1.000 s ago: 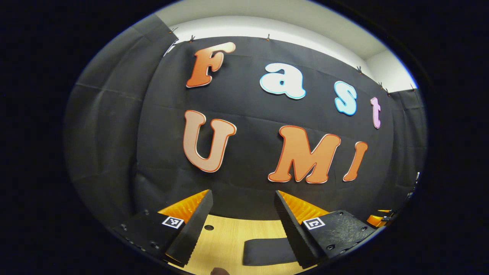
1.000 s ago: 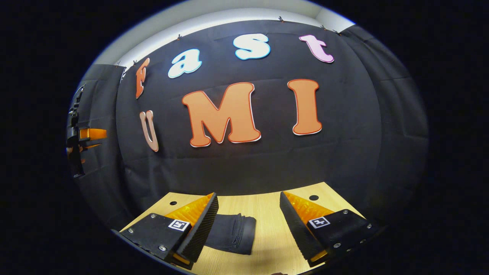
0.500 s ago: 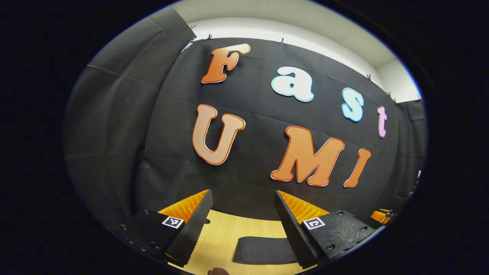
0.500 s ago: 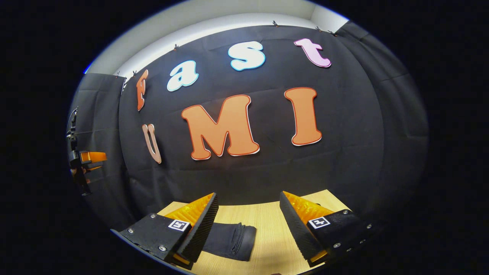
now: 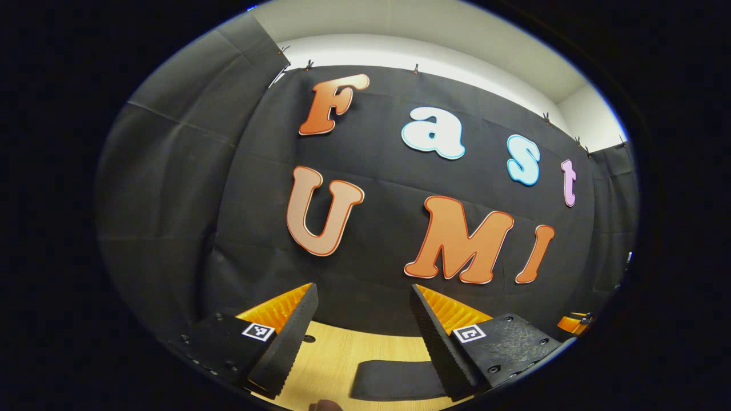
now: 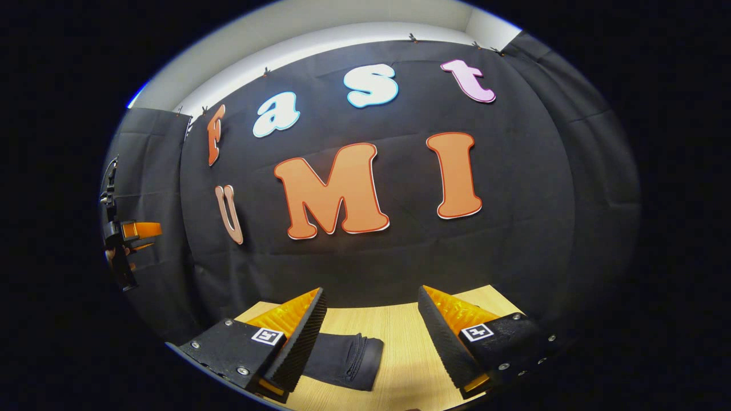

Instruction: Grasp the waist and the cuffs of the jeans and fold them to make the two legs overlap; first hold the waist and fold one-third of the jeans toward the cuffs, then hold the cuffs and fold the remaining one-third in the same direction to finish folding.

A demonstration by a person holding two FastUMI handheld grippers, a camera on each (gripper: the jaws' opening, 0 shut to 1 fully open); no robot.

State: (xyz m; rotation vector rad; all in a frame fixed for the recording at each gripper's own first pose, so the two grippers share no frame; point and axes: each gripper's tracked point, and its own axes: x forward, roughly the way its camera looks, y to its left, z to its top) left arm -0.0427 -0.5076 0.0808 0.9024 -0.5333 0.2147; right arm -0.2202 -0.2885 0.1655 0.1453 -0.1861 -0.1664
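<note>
Your left tool [image 5: 364, 331] and right tool [image 6: 371, 334] both hung wide apart, holding nothing, above the counter [image 6: 400, 342]. The jeans [image 6: 342, 359] lay there as a compact dark bundle, layered edges showing. They looked soft but thick; you'd have pinched through every layer at an outer edge

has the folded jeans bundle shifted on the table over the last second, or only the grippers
Cannot tell for sure. In the right gripper view the folded jeans keep their spot beside the table's far edge; small drifts in the picture fit the right gripper tilting.
</note>
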